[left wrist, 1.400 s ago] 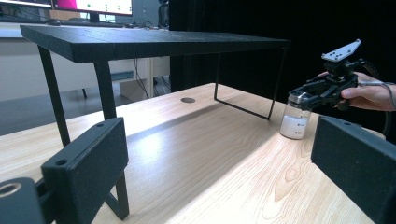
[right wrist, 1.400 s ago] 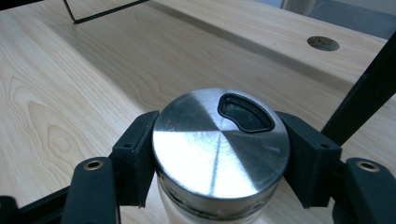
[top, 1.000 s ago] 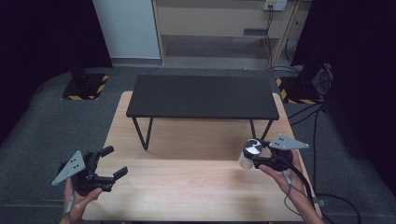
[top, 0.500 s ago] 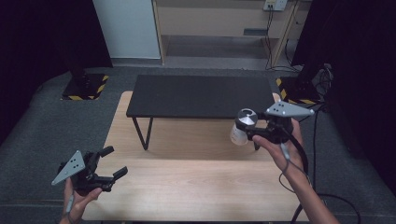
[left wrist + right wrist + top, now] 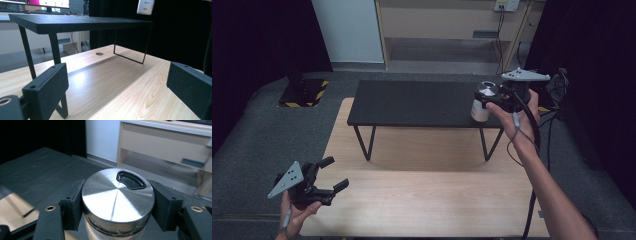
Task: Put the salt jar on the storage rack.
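Note:
My right gripper (image 5: 488,101) is shut on a white tumbler (image 5: 482,103) with a brushed steel lid (image 5: 118,193). It holds the tumbler in the air over the right end of the low black stand (image 5: 412,103). The lid has a black drinking slot and sits clamped between both jaws in the right gripper view. My left gripper (image 5: 336,173) rests open and empty over the near left corner of the wooden table (image 5: 427,190). In the left gripper view the tumbler (image 5: 145,7) hangs above the stand's (image 5: 75,23) far end.
The black stand has thin wire legs (image 5: 363,142) and spans the table's far half. A round cable hole (image 5: 99,53) sits in the tabletop under it. A wooden shelf unit (image 5: 452,25) and a white panel (image 5: 348,30) stand behind. Grey carpet surrounds the table.
My right gripper has lifted the tumbler from the table's right side up and away, to above the stand's right end. The left gripper has stayed still.

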`<state>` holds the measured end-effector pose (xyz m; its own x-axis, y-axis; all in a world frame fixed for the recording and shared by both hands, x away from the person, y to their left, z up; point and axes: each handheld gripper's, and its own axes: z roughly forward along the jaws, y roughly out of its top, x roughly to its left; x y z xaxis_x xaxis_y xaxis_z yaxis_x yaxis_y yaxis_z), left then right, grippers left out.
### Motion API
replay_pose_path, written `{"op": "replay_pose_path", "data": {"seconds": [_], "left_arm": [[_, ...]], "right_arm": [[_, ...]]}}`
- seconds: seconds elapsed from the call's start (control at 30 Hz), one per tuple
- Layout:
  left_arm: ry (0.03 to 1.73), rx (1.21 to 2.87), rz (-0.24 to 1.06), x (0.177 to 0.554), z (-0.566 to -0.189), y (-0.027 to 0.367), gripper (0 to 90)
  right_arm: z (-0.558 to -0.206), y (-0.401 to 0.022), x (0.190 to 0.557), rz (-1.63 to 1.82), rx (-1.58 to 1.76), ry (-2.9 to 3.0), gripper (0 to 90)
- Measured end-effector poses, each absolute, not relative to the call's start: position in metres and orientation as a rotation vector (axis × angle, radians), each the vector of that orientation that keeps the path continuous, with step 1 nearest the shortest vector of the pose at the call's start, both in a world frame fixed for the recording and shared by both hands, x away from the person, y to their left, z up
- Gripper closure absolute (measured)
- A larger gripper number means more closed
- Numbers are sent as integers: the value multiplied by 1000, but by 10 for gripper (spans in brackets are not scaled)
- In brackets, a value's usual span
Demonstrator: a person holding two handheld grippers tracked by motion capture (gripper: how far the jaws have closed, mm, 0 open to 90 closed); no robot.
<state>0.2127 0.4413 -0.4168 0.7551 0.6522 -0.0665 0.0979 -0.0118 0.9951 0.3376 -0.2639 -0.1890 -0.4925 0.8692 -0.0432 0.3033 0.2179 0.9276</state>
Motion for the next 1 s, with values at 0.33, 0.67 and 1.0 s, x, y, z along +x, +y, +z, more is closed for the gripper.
{"op": "replay_pose_path", "data": {"seconds": [0.33, 0.67, 1.0], "left_arm": [[631, 1545, 487, 214, -417, 442, 28], [628, 1549, 484, 214, -417, 442, 28], [623, 1547, 481, 214, -417, 442, 28]], "right_arm": [[-201, -272, 363, 1203, 1181, 1879, 344], [-216, -279, 365, 1260, 1184, 1853, 281], [-222, -297, 341, 1356, 1132, 1779, 63]]}}
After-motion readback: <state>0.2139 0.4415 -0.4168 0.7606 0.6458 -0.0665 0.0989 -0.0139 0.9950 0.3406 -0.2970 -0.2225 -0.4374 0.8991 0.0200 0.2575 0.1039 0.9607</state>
